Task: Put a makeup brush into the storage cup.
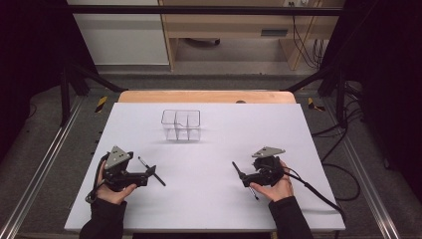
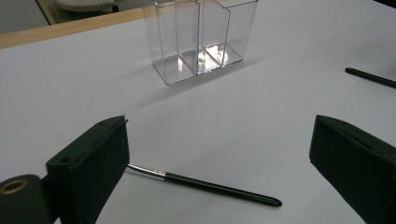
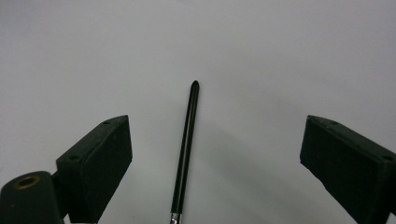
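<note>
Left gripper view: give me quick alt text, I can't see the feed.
A thin black brush lies flat on the white table between the left gripper's wide-open black jaws. Beyond stands a clear three-compartment holder, empty.

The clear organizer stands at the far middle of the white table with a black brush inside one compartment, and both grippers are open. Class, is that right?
Not quite: the clear organizer is empty, as the left gripper view shows. Both black brushes lie on the white table, between open jaws.

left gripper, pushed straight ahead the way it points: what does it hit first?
Probably the thin black brush lying crosswise between the open left gripper jaws. Beyond it, bare white table; the clear plastic three-compartment organizer stands farther, slightly left. Depth uncertain.
</note>
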Demonstrator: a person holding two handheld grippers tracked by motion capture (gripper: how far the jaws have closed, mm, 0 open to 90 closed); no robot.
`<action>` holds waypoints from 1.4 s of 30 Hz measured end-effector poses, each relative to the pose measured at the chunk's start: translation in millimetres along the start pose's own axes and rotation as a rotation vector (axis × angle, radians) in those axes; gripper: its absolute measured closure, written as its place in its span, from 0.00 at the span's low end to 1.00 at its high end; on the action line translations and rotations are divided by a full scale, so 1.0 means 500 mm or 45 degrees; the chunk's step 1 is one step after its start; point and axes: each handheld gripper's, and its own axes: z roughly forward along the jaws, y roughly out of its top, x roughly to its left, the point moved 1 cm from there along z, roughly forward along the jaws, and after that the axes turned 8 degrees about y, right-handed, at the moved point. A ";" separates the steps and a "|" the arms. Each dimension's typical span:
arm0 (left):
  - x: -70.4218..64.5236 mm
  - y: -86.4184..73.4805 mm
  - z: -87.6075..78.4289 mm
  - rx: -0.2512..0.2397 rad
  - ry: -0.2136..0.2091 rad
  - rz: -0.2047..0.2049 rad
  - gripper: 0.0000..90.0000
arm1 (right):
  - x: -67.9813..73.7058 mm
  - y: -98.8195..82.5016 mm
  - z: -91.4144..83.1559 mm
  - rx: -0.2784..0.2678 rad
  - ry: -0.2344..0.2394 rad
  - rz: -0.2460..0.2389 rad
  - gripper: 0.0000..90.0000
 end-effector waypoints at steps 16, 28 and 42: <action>-0.006 -0.001 0.003 0.009 -0.003 0.018 0.05 | 0.005 -0.015 0.041 0.148 -0.030 -0.034 0.15; -0.008 -0.001 0.005 0.014 -0.008 0.023 0.05 | 0.007 -0.021 0.055 0.229 -0.003 -0.032 0.29; -0.010 -0.002 0.007 0.023 -0.018 0.030 0.06 | 0.014 -0.021 0.051 0.214 0.025 -0.069 0.58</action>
